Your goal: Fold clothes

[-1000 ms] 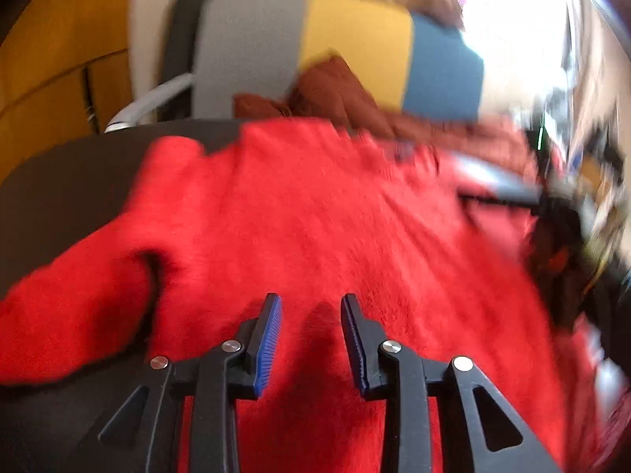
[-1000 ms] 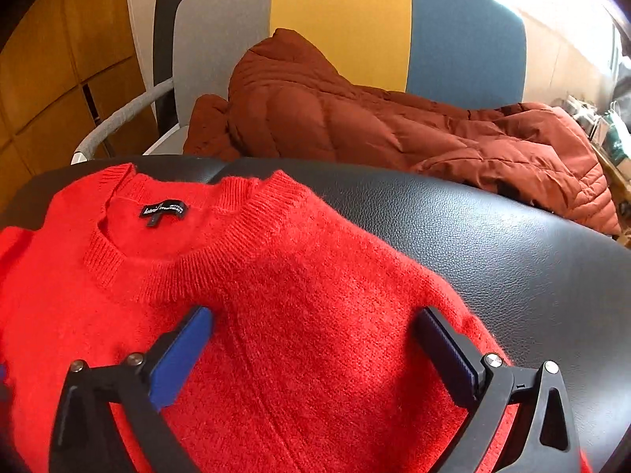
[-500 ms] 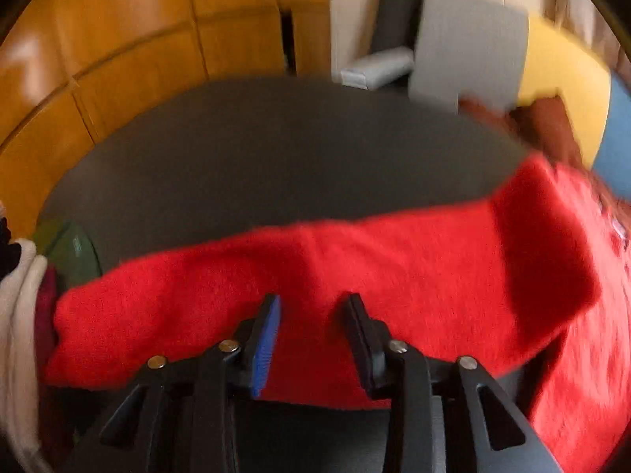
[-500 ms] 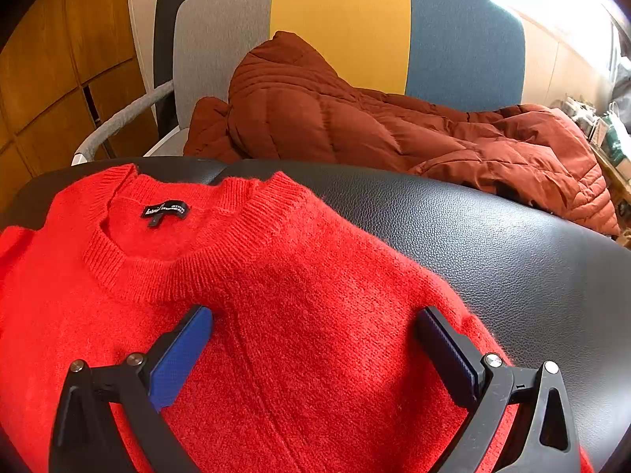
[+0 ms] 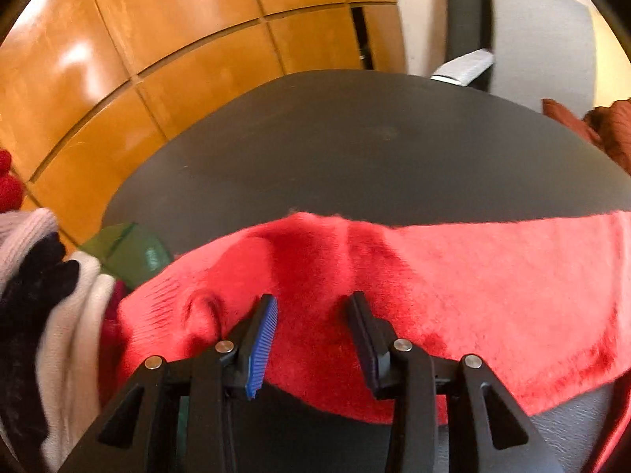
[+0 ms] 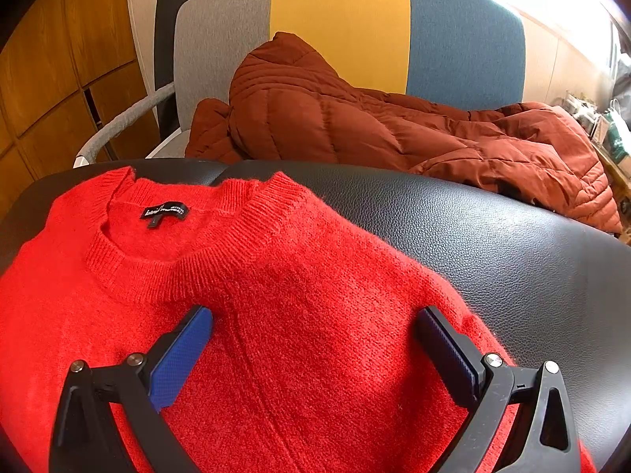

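My left gripper [image 5: 311, 335] straddles the fuzzy red knit sweater's [image 6: 299, 315] sleeve [image 5: 434, 276] at lower centre, fingers apart, gripping nothing; my right gripper [image 6: 315, 351] hovers wide open. I should pinch deep, catching both layers.

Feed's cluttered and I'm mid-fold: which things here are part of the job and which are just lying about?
Job:
red sweater
its sleeve
left gripper, jaws open over the sleeve
right gripper, jaws open over the body

Lying about:
rust jacket
chair
clothes pile
green item

Black fingers [image 5: 363, 327]; blue ribbed pads [image 6: 179, 356]; silver screws [image 5: 402, 345].
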The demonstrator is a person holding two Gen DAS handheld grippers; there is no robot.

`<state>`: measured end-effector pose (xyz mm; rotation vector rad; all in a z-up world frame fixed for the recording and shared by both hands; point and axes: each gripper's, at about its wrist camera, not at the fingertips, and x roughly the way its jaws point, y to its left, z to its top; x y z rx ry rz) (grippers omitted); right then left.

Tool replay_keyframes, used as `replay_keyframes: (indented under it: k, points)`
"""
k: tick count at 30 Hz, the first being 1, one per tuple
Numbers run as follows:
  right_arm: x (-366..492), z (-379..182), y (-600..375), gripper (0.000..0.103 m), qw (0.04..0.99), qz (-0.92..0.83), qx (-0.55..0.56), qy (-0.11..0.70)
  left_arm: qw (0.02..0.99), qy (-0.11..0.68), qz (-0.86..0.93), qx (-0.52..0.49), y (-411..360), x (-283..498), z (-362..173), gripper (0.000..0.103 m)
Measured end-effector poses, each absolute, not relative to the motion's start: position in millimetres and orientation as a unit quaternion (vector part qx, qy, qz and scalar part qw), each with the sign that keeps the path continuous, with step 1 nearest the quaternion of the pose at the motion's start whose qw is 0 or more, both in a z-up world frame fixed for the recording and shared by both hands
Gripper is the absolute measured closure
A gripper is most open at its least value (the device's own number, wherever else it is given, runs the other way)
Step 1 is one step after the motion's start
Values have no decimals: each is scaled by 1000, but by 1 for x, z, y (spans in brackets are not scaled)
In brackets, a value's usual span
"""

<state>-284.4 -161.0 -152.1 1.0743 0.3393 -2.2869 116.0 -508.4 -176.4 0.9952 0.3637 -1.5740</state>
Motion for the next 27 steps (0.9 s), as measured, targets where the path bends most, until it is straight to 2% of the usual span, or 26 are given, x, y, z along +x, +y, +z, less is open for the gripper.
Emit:
replay_keyframes:
  k: [4,9,12,16,25,27]
  points:
    - [-284,-152,-162,0,292,-858,403,127,596,144,-661,432,-504,105,-169,67]
    - [-284,-152,-162,0,292,-858,402,127,566,135,-708,399,-472,82,-138,67]
    - [-284,-152,-161,0,293,-858,402,125,547,175,-721,388,-458,83,-133,67]
    - [-284,-152,-160,0,294,-858,402,124,567,173,-721,359,-450,103,-128,67]
    - [-284,-152,-160,0,294,-858,401,125,634,364,-614,295,-515,184,-145,67]
    - [-283,-152,-161,0,294,-858,401,126,637,364,-610,301,-523,178,-151,64]
